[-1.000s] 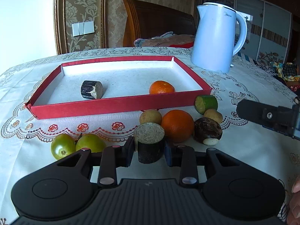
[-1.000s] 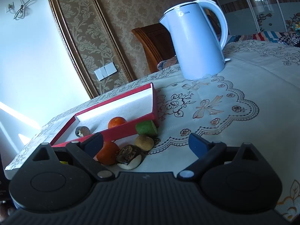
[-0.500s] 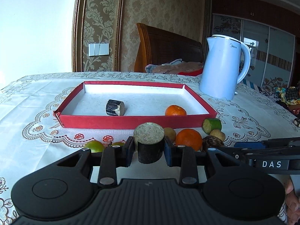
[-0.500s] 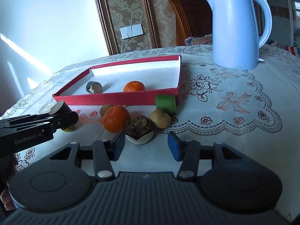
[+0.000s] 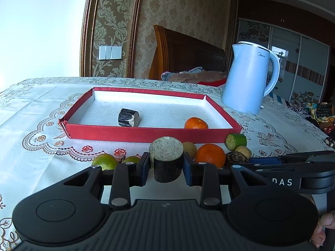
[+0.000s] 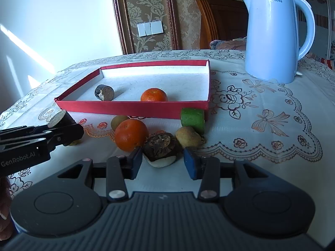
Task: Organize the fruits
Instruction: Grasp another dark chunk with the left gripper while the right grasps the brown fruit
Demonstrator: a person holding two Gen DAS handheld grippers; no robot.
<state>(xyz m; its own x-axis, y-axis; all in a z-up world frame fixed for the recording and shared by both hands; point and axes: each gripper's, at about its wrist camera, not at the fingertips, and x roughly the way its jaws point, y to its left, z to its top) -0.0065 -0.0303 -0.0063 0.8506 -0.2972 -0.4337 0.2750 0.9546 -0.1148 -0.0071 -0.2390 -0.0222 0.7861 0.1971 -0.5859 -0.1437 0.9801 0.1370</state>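
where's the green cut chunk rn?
Right wrist view: green chunk on the tablecloth against the red tray's near right corner, just behind the small yellowish fruit.

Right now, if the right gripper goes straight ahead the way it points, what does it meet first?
The dark brown fruit with the white underside: it sits between the open jaws of the right gripper, neither touching it. Just beyond lie the orange and a small yellowish fruit, though depth is hard to judge.
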